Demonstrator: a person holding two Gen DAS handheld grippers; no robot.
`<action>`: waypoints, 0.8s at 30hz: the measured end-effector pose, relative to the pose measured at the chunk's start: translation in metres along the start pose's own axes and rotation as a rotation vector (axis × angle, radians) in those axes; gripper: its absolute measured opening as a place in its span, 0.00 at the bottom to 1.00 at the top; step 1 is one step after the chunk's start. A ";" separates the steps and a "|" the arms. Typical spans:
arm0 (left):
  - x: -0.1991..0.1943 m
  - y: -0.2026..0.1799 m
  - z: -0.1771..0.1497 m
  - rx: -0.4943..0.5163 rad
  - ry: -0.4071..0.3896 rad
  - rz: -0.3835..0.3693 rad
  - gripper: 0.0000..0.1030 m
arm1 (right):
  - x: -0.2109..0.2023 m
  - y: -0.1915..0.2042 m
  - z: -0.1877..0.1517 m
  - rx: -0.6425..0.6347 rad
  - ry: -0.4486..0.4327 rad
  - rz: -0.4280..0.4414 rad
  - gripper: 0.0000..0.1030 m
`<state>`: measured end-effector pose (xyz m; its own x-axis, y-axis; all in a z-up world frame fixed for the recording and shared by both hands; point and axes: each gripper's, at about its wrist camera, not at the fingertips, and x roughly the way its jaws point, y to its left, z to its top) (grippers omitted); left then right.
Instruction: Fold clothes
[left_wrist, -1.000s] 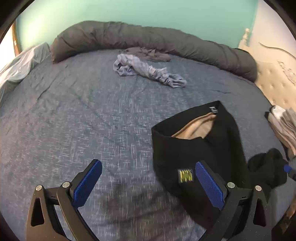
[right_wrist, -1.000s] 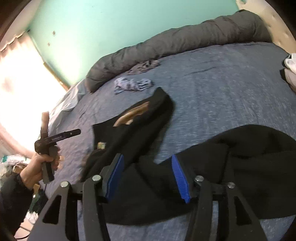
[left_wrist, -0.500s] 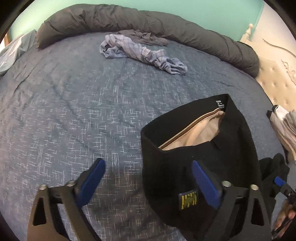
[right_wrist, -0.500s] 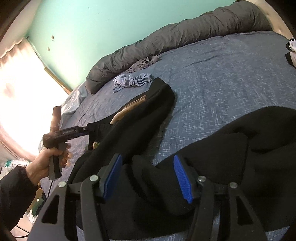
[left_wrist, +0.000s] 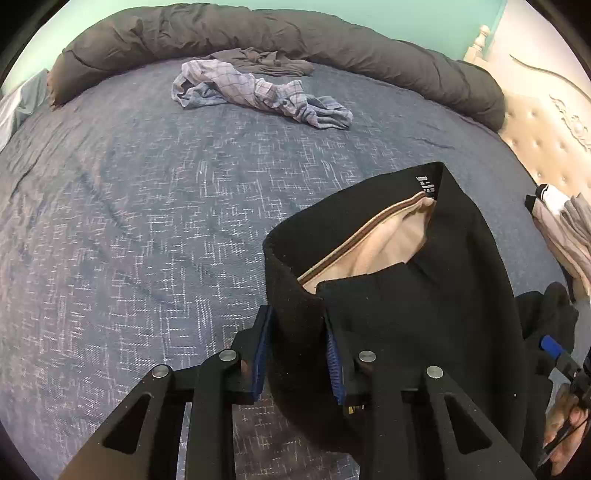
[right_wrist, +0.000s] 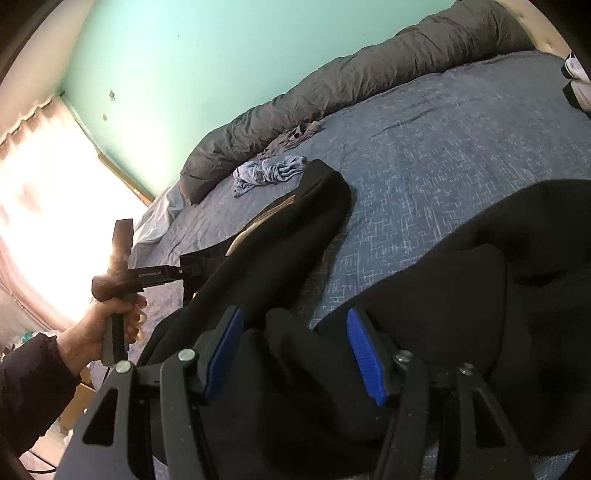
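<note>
Two close views, low over the bed (left_wrist: 147, 221)
Looking forward and down along each hand-held gripper; both showing the black clothes (left_wrist: 424, 314) and the bed.

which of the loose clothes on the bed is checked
The blue-grey crumpled shirt lying in front of the rolled duvet: it shows a grid pattern. The grey garment behind it and the black trousers are plain.

The left gripper (right_wrist: 192, 271) handle bears small lettering reading roughly "GenRobot.AI".
</note>
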<state>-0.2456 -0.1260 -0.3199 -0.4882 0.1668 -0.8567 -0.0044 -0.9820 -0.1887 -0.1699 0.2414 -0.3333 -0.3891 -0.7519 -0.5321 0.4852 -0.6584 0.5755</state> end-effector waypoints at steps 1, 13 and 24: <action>0.000 -0.001 0.000 0.002 0.002 0.003 0.27 | -0.001 0.000 0.000 0.001 -0.003 0.004 0.58; 0.008 0.001 -0.003 -0.026 0.016 0.013 0.27 | -0.004 -0.004 0.001 0.017 -0.026 0.022 0.58; -0.063 0.007 -0.001 -0.008 -0.093 0.038 0.11 | -0.008 -0.001 0.004 0.001 -0.042 0.027 0.58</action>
<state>-0.2143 -0.1436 -0.2676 -0.5667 0.1205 -0.8150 0.0223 -0.9866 -0.1614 -0.1708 0.2477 -0.3272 -0.4082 -0.7701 -0.4901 0.4951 -0.6379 0.5899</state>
